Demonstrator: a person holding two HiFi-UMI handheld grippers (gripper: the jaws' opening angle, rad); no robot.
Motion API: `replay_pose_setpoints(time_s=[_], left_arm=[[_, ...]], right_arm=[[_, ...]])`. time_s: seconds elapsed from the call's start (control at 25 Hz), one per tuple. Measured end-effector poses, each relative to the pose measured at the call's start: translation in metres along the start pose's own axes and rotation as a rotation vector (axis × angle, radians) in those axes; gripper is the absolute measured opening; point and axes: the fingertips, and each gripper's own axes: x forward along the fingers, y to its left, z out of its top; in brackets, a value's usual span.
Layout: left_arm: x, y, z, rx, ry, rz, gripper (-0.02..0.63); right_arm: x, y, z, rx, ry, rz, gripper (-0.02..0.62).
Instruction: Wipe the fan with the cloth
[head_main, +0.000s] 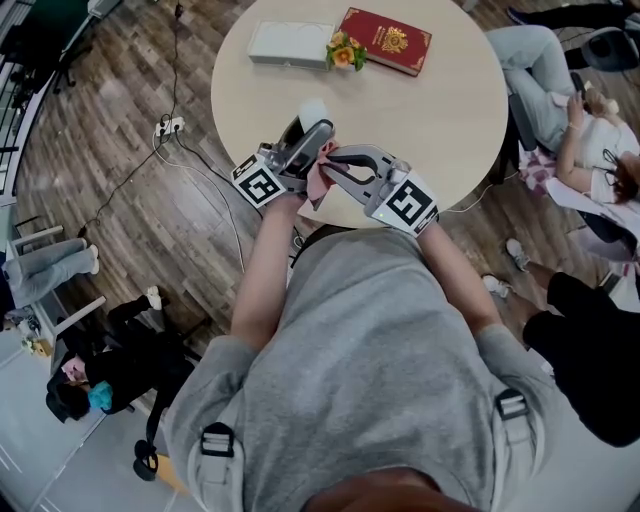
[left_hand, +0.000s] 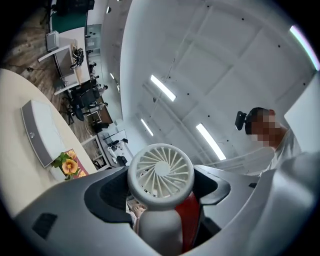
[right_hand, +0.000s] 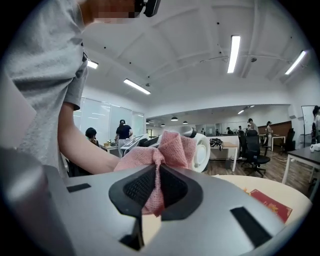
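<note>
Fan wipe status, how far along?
Done: left gripper is shut on the fan and right gripper on the cloth, at the table edge. In hand: cloth bunched at the fan's round head. Left: the wiping; I can't tell how much is covered.

Seen from above, a person's two grippers meet tip to tip over the near edge of a round table (head_main: 450, 110). A pink cloth (head_main: 321, 180) bunches between the left gripper (head_main: 316, 133) and the right gripper (head_main: 334, 157). A white fan (head_main: 313, 111) pokes out past the left one. Beyond them lie a white box (head_main: 290, 43), flowers (head_main: 345, 51) and a red book (head_main: 386, 40).
</note>
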Motion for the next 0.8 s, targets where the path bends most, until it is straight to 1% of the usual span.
replay_pose_setpoints(time_s=[0.12, 0.24, 0.36, 0.44, 0.52, 0.64, 0.72, 0.8], left_arm=[[0.001, 0.003, -0.003, -0.019, -0.005, 0.014, 0.374], [0.002, 0.004, -0.006, -0.039, -0.01, 0.02, 0.375], [0.002, 0.005, -0.008, -0.046, -0.01, 0.026, 0.376], [0.002, 0.006, -0.007, -0.055, -0.02, 0.028, 0.375], [0.003, 0.007, -0.004, -0.059, -0.034, 0.026, 0.376], [0.006, 0.006, 0.002, -0.07, -0.06, 0.0, 0.376], [0.009, 0.001, 0.008, -0.08, -0.083, -0.035, 0.376], [0.006, 0.001, 0.014, -0.087, -0.103, -0.043, 0.375]], right_arm=[[0.001, -0.005, 0.003, -0.033, -0.01, -0.037, 0.028], [0.001, -0.006, 0.006, 0.018, -0.033, -0.059, 0.028], [0.001, -0.003, 0.003, 0.04, -0.017, -0.017, 0.028], [0.001, 0.001, -0.001, 0.049, 0.002, 0.024, 0.028], [0.0, 0.004, -0.004, 0.059, 0.012, 0.046, 0.028], [-0.006, 0.003, -0.008, 0.082, 0.009, 0.05, 0.028], [-0.009, 0.003, -0.013, 0.072, 0.022, 0.059, 0.028], [-0.013, 0.004, -0.016, 0.073, 0.031, 0.06, 0.028]])
